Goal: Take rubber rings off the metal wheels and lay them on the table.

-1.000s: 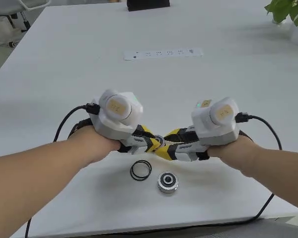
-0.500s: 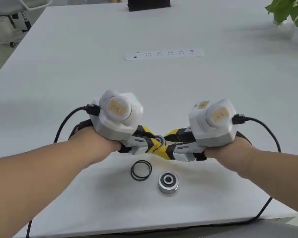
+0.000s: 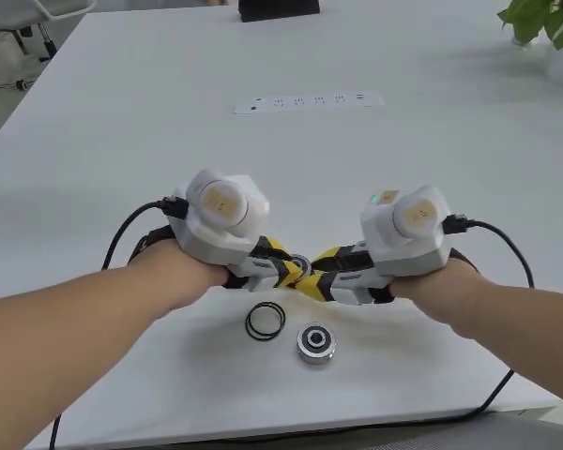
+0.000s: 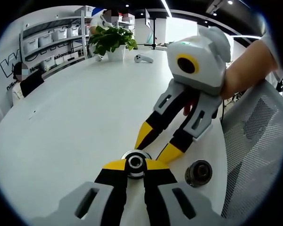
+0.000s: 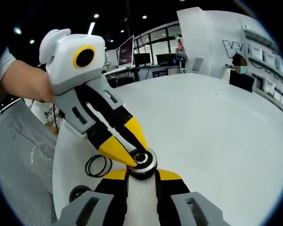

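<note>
A metal wheel [image 3: 300, 267] with a black rubber rim hangs above the table, pinched from both sides. My left gripper [image 3: 286, 273] is shut on it from the left; in the left gripper view the wheel [image 4: 134, 163] sits between that gripper's [image 4: 134, 165] yellow tips. My right gripper [image 3: 314, 281] meets it from the right, and in the right gripper view its [image 5: 142, 173] tips clamp the wheel's [image 5: 142, 162] lower rim. Two loose rubber rings [image 3: 266, 322] lie overlapped on the table, with a second metal wheel [image 3: 317, 343] beside them.
A white power strip [image 3: 308, 100] lies further back on the white table [image 3: 403, 141]. A potted plant [image 3: 544, 21] stands at the far right corner. Black cables [image 3: 122, 239] trail from both grippers. The table's front edge [image 3: 263, 433] is close behind the loose wheel.
Both grippers stay together on the wheel. The right gripper has shifted only slightly; the rings and the second wheel lie where they were.
</note>
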### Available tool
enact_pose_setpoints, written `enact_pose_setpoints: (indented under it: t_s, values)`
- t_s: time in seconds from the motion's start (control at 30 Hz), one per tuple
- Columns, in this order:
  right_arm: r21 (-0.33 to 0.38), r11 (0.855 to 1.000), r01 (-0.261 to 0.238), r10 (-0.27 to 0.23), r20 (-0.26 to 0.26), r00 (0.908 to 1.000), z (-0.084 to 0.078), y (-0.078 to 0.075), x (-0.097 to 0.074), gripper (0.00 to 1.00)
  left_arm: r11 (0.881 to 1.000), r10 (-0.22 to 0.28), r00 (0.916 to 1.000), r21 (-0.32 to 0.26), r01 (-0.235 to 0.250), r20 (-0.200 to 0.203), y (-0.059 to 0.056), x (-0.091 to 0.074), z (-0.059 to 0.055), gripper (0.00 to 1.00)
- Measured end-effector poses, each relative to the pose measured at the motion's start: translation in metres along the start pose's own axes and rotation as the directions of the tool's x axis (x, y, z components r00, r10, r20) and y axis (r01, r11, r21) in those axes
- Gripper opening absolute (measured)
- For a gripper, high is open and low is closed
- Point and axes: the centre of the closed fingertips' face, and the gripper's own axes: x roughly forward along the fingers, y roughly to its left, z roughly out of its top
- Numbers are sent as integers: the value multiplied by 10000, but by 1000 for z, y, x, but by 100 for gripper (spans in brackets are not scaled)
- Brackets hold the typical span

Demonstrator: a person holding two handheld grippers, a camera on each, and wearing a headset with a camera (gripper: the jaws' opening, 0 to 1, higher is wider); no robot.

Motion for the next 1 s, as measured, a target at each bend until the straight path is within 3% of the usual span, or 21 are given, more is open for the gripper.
enact_pose_setpoints:
  t_s: [0.5, 1.0]
  values:
    - [304, 9995, 53, -49, -131, 9999, -6, -3, -4, 5, 10000, 27, 10000, -34, -27, -7, 0, 0, 0, 7]
    - [1771, 9840, 203, -194, -71, 9998, -7, -7, -5, 0, 9999, 86, 9999, -67, -85, 66, 0, 0, 0, 8]
